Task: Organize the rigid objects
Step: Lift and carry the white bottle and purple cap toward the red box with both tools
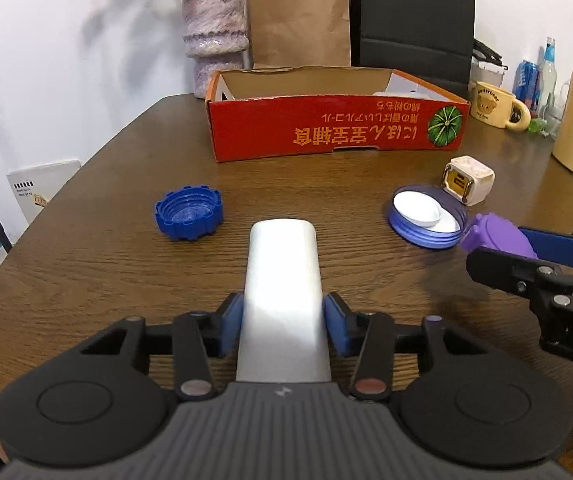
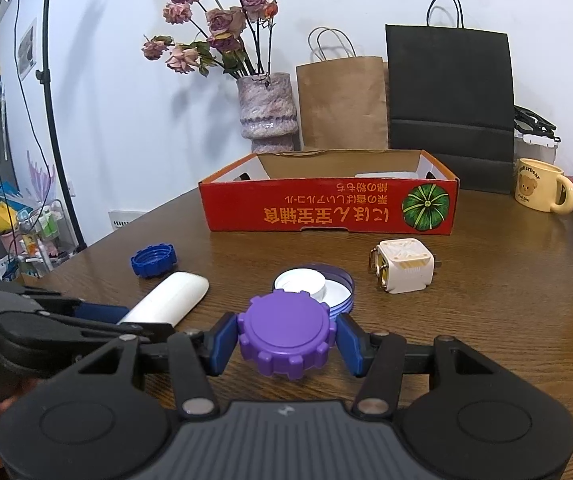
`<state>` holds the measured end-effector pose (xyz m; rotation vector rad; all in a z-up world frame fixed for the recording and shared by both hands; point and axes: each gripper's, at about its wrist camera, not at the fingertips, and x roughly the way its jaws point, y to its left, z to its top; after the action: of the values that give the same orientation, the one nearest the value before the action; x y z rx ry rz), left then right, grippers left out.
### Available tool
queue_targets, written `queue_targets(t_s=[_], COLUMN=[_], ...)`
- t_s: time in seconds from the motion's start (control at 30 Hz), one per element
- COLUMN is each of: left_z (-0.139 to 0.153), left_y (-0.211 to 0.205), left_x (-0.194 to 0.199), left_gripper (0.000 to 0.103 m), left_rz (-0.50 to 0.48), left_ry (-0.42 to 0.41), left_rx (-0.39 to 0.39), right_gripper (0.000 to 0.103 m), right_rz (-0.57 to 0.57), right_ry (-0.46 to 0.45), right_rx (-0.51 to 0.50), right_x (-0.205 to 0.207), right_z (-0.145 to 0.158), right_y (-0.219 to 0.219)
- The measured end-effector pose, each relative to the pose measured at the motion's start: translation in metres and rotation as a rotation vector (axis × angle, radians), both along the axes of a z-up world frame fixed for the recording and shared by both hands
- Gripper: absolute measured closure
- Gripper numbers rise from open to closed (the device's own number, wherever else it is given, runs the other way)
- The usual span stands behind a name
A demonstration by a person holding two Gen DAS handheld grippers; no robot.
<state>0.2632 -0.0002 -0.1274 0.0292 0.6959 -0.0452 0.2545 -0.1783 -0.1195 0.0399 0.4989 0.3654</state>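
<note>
We are holding the left tool (image 1: 282, 322) closed on a white oblong case (image 1: 282, 280), its blue pads pressing the case's two long flanks so that the case is pointing straight ahead toward the red cardboard box (image 1: 334, 128). We judge this lengthwise grip is keeping the case level and in line with the box, which we judge to be the collecting bin. The right tool (image 2: 287, 338) is closed on a purple ridged cap (image 2: 286, 334), its pads pressing on opposite sides of the rim, the flat top facing up. Both tools are sitting low over the table (image 1: 106, 264), side by side, the right one just beside the left and angled inward toward it. Whether the case and cap are resting on the wood or hanging just above it, we cannot tell. Still lying loose on the table are a dark blue cap (image 1: 188, 214), a blue lid holding a white insert (image 1: 426, 216), and a white charger cube (image 1: 468, 180) near the box front.
</note>
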Motion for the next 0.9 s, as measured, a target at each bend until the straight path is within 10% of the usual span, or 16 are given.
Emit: queue_targets(t_s=[0.9], left_z=[0.052], left_y=[0.002], left_x=[-0.004], left_gripper=[0.058], left_rz=[0.019], left_ry=[-0.145], left_rx=[-0.07], right_gripper=[0.05], right_rz=[0.0], right_ry=[-0.016], right_rx=[0.01], right_x=[0.002], right_z=[0.011], right_y=[-0.006])
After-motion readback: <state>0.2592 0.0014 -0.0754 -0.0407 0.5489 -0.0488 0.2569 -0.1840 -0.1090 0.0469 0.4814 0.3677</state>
